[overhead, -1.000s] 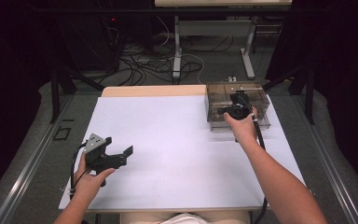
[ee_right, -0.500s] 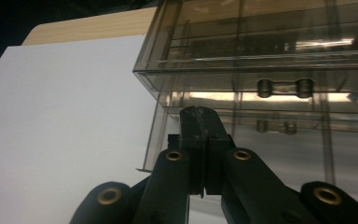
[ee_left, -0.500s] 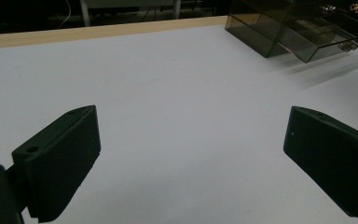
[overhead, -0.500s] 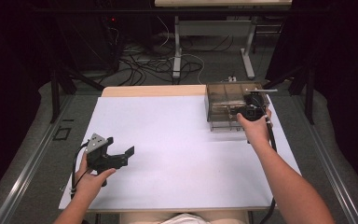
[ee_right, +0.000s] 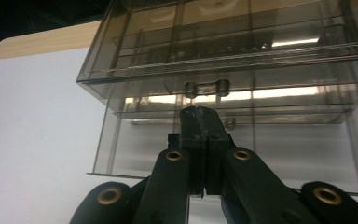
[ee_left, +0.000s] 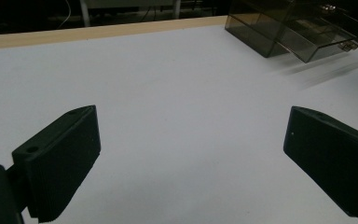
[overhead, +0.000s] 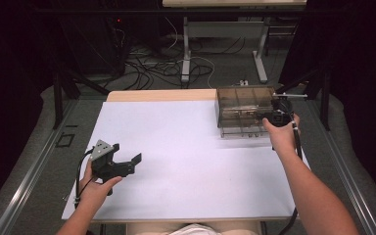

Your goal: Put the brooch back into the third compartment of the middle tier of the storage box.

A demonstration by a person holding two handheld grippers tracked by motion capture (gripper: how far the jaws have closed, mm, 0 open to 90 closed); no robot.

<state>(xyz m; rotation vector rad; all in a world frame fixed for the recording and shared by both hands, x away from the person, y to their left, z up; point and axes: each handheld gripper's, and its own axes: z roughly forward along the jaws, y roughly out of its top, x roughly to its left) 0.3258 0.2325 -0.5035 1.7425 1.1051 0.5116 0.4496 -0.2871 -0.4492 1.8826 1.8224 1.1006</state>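
The right gripper (ee_right: pixel 200 114) is pointing at the drawer box (overhead: pixel 242 110) in the far right corner of the table (overhead: pixel 176 161), with its jaws pressed together on nothing. The left gripper (overhead: pixel 127 164) is resting near the left edge, jaws spread wide.

White tabletop sheet (overhead: pixel 186 161) spans centre, bare wooden edge (overhead: pixel 159 95) along it at 12 o'clock; beyond, tangled floor cables (overhead: pixel 161 68) at 11 o'clock and grey table legs (overhead: pixel 187 54) at 12 o'clock.
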